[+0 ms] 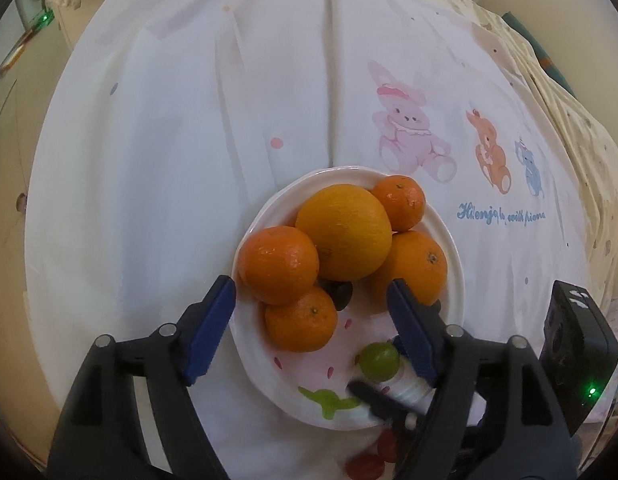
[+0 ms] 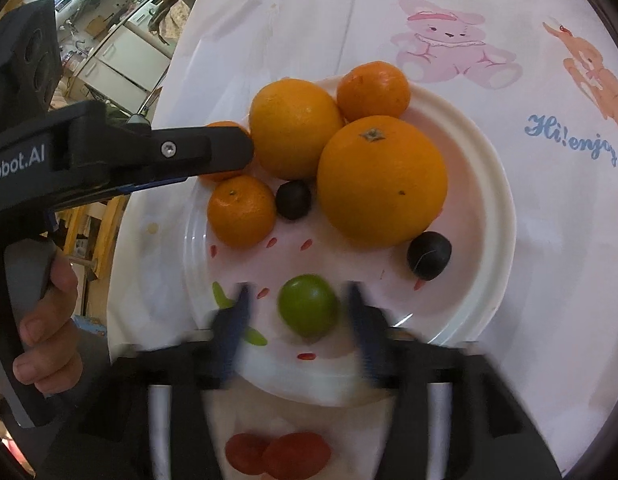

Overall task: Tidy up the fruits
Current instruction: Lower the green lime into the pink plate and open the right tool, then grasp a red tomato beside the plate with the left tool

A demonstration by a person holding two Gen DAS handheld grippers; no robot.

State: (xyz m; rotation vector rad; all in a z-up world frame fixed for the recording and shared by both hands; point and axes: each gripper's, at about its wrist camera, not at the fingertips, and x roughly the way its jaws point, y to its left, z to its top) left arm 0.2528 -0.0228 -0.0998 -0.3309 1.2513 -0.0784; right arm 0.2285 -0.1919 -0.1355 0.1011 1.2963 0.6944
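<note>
Right gripper (image 2: 297, 320) jaws spread around the green grape (image 2: 307, 305) (not pinching). Left gripper (image 1: 311, 332) gapes empty over the plate (image 1: 449, 240). Back off slowly so nothing rolls.

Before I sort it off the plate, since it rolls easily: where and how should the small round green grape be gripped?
Grip the small round green grape across its widest middle, coming down from above, probably with the right gripper, whose open jaws already flank it. It lies alone on the white plate, clear of the oranges.
</note>
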